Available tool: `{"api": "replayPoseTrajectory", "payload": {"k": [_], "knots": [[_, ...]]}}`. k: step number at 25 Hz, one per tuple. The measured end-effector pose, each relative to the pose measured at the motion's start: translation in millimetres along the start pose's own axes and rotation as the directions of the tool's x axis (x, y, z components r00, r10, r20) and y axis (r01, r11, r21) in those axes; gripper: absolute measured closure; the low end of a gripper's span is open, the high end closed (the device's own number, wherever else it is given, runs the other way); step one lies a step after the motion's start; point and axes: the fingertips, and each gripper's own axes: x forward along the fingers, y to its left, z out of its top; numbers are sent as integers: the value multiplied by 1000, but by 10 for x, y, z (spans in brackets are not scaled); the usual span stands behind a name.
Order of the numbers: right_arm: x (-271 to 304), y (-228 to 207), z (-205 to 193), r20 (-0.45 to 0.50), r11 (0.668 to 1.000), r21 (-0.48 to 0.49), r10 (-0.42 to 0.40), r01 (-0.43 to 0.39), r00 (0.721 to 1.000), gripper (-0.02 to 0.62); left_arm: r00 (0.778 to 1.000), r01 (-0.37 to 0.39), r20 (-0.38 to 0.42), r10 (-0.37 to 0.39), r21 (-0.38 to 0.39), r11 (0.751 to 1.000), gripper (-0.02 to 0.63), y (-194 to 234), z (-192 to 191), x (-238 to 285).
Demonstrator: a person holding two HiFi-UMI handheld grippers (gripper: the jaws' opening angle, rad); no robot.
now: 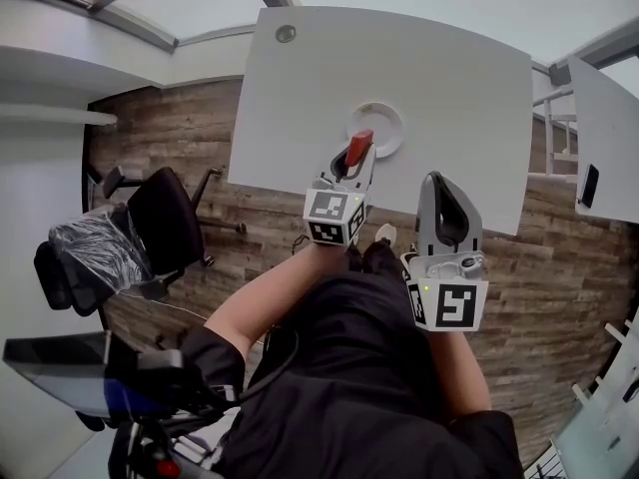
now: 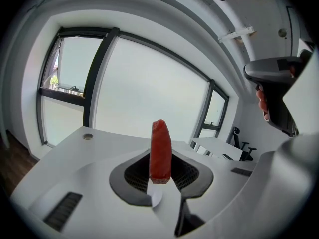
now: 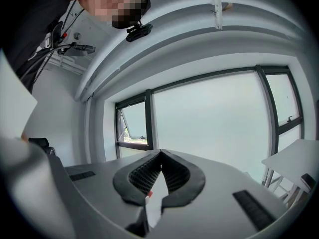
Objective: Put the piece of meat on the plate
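Note:
A red piece of meat (image 1: 358, 149) stands upright between the jaws of my left gripper (image 1: 354, 160), which is shut on it. In the head view it hangs at the near left rim of a round white plate (image 1: 377, 128) on the white table (image 1: 449, 88). In the left gripper view the meat (image 2: 160, 151) sticks up from the left gripper (image 2: 160, 159), with the table top (image 2: 94, 146) behind it. My right gripper (image 1: 437, 182) hovers to the right, near the table's front edge. The right gripper view shows the right gripper (image 3: 160, 152) with its tips touching and nothing held.
A black office chair (image 1: 160, 218) stands on the wooden floor (image 1: 559, 267) to the left of the table. A second white table (image 1: 609, 128) with a dark object (image 1: 589, 183) lies at the right. A round grommet (image 1: 286, 34) sits at the table's far left corner.

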Motion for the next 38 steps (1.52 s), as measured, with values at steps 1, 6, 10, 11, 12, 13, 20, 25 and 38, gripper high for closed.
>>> {"api": "replayPoseTrajectory", "payload": {"k": [1,6,10,11,12,13,20,25,38], "knots": [[8,3,-3,-2,1000,2,0,0,1000,591,1000,-1,-6,1,0,1000,512,14,-27,29],[40,61,-57,-14,1000,4,2,-2,1000,591,999,14,-42,-14,21,1000,512,57,-179,174],[37,38,-83,-26,1000,-1,-2,2,1000,591,997,25,-79,-24,19,999,512,62,-295,288],[38,21,-86,-28,1000,-4,-5,5,1000,591,996,29,-90,-27,14,999,512,59,-325,315],[40,5,-87,-29,1000,-7,-9,9,1000,591,995,30,-100,-29,7,1000,511,61,-357,339],[39,-9,-87,-29,1000,-9,-13,13,999,591,993,31,-110,-30,2,1000,512,69,-387,358],[17,-106,-119,-36,999,-7,-35,35,999,591,985,30,-173,-29,4,1000,512,129,-605,532],[-7,-119,-86,-19,999,-9,-39,38,999,591,979,41,-199,-43,-14,999,512,200,-771,655],[-73,-242,-171,-48,998,-8,-57,56,997,591,969,35,-242,-49,-64,997,512,330,-1059,910]]}}
